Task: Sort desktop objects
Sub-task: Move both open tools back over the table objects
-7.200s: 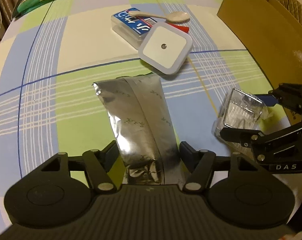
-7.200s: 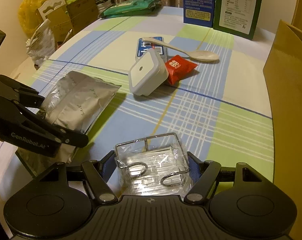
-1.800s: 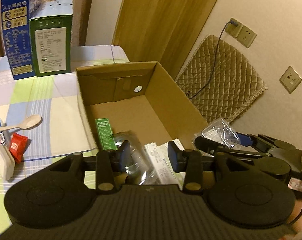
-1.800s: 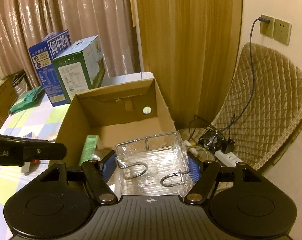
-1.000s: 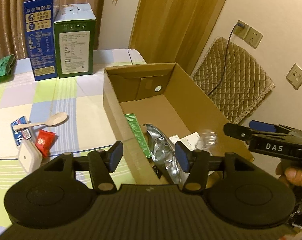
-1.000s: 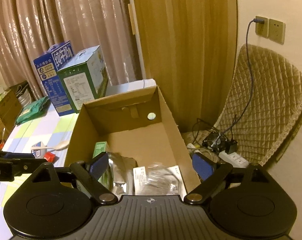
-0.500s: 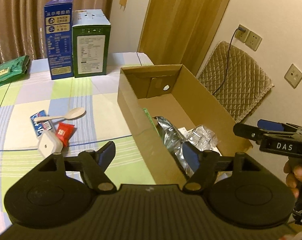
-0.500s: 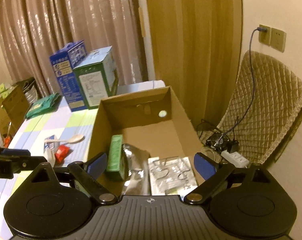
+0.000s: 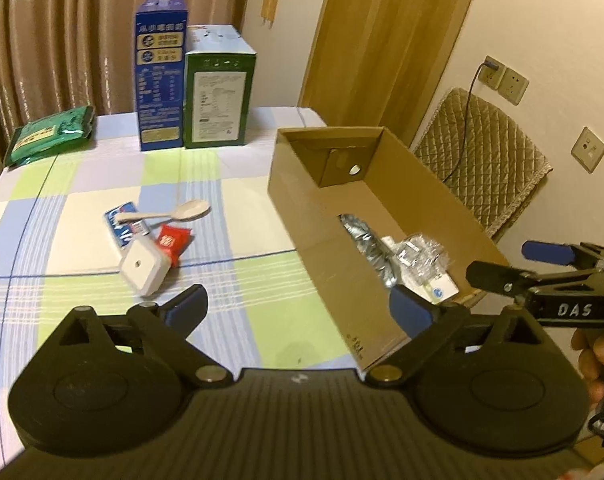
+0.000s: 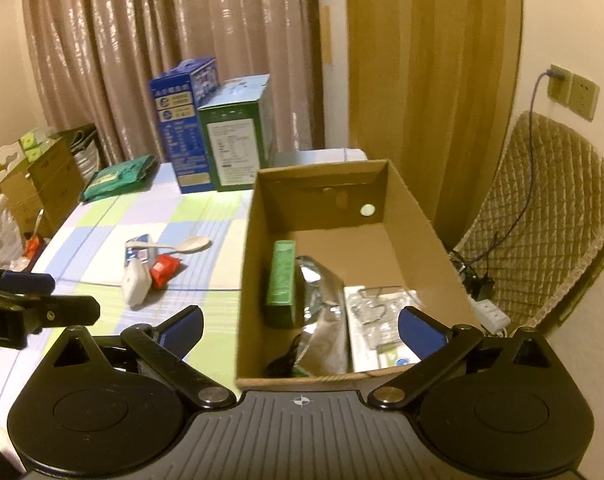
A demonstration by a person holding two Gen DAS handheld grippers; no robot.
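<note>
An open cardboard box [image 9: 302,216] [image 10: 417,216] stands at the table's right edge. Inside lie a silver foil pouch [image 10: 321,304] [image 9: 361,236], a clear plastic pack [image 10: 377,312] [image 9: 419,256] and a green carton [image 10: 281,280]. On the checked cloth lie a white square night light [image 9: 142,266] [image 10: 134,280], a red sachet [image 9: 174,240] [image 10: 165,270], a beige spoon [image 9: 170,212] [image 10: 174,245] and a blue card pack [image 9: 120,228]. My left gripper [image 9: 298,308] hangs above the table's near part, jaws opening, nothing between them. My right gripper [image 10: 300,330] is over the box's near end, jaws opening and empty.
A blue carton [image 9: 160,76] and a green carton [image 9: 218,98] stand at the table's far edge, with a green packet [image 9: 48,134] at far left. A quilted chair back [image 10: 557,216], wall sockets [image 9: 505,80] and a power strip [image 10: 489,312] lie right of the box.
Both grippers have pulled back from the box and opened wider. The foil pouch and clear pack now lie in the box. More of the table has come into view.
</note>
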